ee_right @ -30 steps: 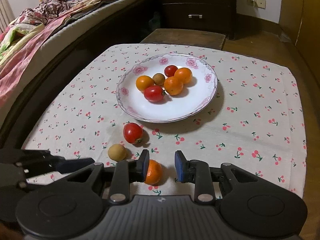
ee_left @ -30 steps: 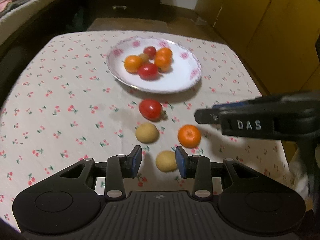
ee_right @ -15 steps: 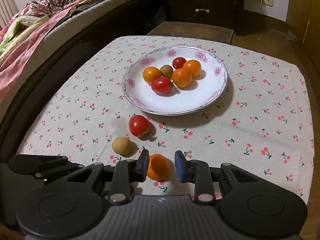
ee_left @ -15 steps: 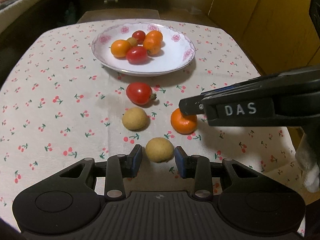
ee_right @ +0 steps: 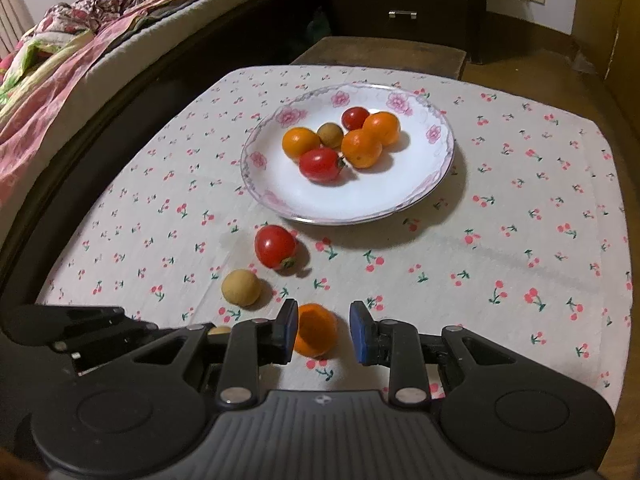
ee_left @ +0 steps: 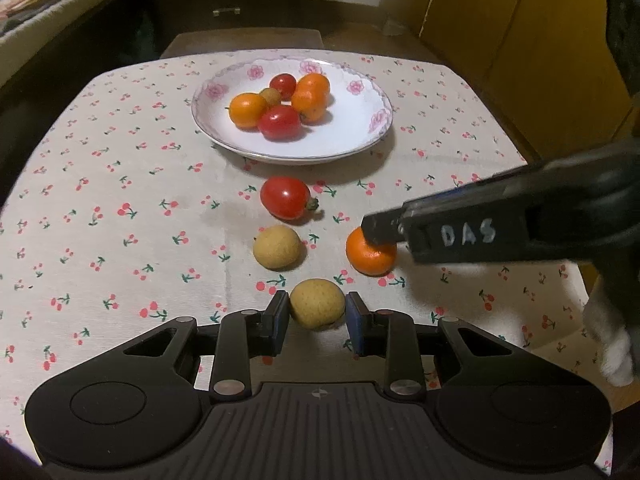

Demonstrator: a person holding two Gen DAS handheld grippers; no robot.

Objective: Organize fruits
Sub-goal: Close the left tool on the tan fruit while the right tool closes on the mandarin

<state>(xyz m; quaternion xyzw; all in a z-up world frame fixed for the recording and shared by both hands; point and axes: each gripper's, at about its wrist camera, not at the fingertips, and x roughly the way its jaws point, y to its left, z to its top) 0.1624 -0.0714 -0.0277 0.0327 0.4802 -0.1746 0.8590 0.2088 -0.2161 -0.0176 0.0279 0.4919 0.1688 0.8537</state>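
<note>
On the cherry-print cloth, a tan fruit [ee_left: 316, 308] sits between the pads of my left gripper [ee_left: 317, 320]. Its jaws are closing and both pads meet the fruit's sides. A small orange [ee_right: 316, 334] lies on the cloth inside my right gripper [ee_right: 324, 332]. The left pad is against it and a gap shows at the right pad. From the left wrist, one of the right gripper's fingers [ee_left: 460, 236] reaches over that orange [ee_left: 370, 258]. A red tomato [ee_left: 285, 197] and a second tan fruit [ee_left: 277, 247] lie loose. The flowered plate [ee_left: 352, 140] holds several fruits.
A bed with rumpled bedding [ee_right: 60, 60] runs along the table's left side. A dark dresser [ee_right: 400, 0] and a low wooden stool [ee_right: 380, 54] stand beyond the far edge. Yellow cabinets [ee_left: 540, 40] are close on the right. A white-gloved hand [ee_left: 612, 344] holds the right gripper.
The left gripper has come forward so the tan fruit, earlier ahead of its tips, now sits between the pads, which have narrowed onto it. The right gripper stays around the orange.
</note>
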